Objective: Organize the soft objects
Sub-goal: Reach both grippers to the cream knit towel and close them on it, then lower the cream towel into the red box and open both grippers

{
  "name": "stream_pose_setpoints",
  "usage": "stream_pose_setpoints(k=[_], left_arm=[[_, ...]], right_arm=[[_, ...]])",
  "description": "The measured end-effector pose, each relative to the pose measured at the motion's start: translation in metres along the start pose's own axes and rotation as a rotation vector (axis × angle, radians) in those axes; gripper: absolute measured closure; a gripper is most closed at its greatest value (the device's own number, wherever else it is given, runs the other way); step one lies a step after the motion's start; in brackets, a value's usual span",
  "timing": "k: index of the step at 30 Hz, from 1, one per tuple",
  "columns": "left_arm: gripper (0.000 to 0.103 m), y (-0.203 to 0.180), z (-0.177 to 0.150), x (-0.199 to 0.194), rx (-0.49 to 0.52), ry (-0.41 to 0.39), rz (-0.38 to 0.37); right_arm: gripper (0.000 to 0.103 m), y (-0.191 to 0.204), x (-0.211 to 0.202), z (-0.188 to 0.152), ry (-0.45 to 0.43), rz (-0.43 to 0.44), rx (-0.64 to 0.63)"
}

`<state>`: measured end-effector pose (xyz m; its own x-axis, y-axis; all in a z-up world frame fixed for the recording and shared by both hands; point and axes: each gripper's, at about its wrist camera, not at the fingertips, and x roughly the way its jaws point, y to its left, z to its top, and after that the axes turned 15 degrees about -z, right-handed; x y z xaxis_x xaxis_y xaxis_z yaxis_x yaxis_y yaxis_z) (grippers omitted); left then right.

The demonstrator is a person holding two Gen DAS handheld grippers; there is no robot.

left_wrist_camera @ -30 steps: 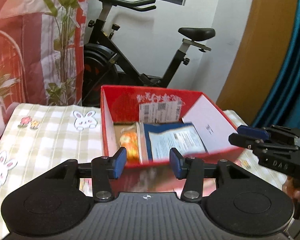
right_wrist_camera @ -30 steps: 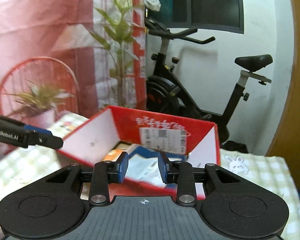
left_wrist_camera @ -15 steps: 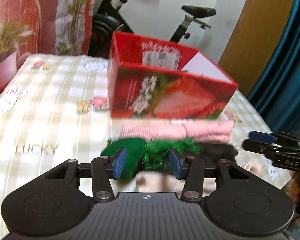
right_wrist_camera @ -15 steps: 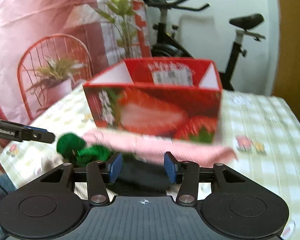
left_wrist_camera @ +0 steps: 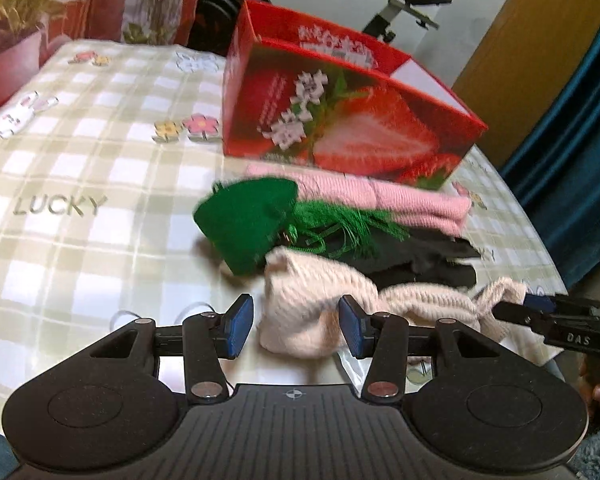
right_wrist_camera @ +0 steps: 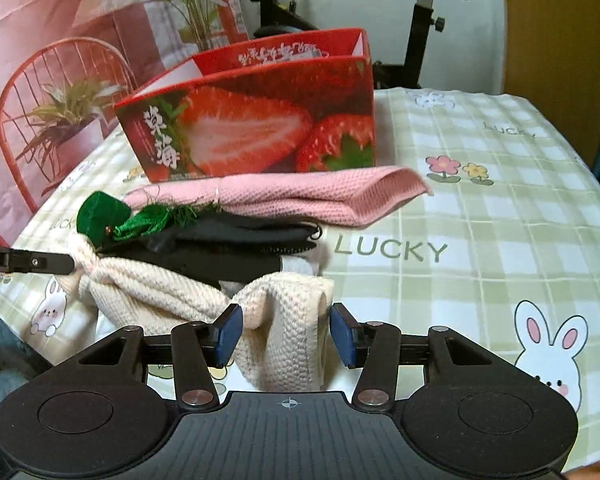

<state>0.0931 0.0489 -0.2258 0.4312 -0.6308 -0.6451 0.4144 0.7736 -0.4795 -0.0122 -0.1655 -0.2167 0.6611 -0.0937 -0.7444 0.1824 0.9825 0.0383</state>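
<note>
A cream knitted cloth (left_wrist_camera: 312, 304) (right_wrist_camera: 284, 320) lies at the table's near edge. Behind it lie a black cloth (left_wrist_camera: 420, 256) (right_wrist_camera: 236, 240), a green tasselled piece (left_wrist_camera: 248, 220) (right_wrist_camera: 100, 212) and a folded pink cloth (left_wrist_camera: 380, 196) (right_wrist_camera: 300, 192). A red strawberry box (left_wrist_camera: 340, 120) (right_wrist_camera: 252, 124) stands behind them. My left gripper (left_wrist_camera: 296, 330) is open, its jaws either side of the cream cloth's left end. My right gripper (right_wrist_camera: 286, 336) is open, its jaws either side of the cloth's right end. Each gripper also shows in the other's view (left_wrist_camera: 540, 312) (right_wrist_camera: 40, 262).
The table has a green checked cover (left_wrist_camera: 80, 184) (right_wrist_camera: 500, 220) with bunny and flower prints. A red chair (right_wrist_camera: 32, 92) with a potted plant stands at the left. An exercise bike (left_wrist_camera: 404, 4) (right_wrist_camera: 420, 20) stands behind the table. A blue curtain (left_wrist_camera: 580, 160) hangs at the right.
Both grippers have dropped from above the box and pulled back to the table's near edge. Both jaws have opened wider and now sit around the ends of the cream cloth.
</note>
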Motion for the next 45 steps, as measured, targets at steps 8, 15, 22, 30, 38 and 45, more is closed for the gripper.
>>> stream_pose_setpoints(k=[8, 15, 22, 30, 38, 45], left_arm=[[0.061, 0.004, -0.007, 0.01, -0.028, 0.02, -0.019], [0.091, -0.001, -0.006, 0.008, 0.0, 0.008, -0.039], [0.093, -0.012, 0.003, -0.014, 0.035, -0.067, -0.079], [0.093, -0.038, 0.04, -0.05, 0.083, -0.225, -0.115], [0.093, -0.056, 0.099, -0.049, 0.187, -0.319, -0.094], [0.093, -0.06, 0.157, -0.012, 0.253, -0.26, -0.04]], right_arm=[[0.068, 0.005, 0.008, -0.002, 0.021, 0.022, -0.016], [0.089, 0.01, 0.006, -0.001, 0.01, 0.031, -0.034], [0.09, -0.002, -0.014, 0.016, -0.054, 0.075, -0.001], [0.09, -0.005, -0.043, 0.07, -0.227, 0.109, 0.0], [0.09, 0.006, -0.045, 0.147, -0.369, 0.06, -0.106], [0.091, 0.014, -0.007, 0.22, -0.372, 0.02, -0.185]])
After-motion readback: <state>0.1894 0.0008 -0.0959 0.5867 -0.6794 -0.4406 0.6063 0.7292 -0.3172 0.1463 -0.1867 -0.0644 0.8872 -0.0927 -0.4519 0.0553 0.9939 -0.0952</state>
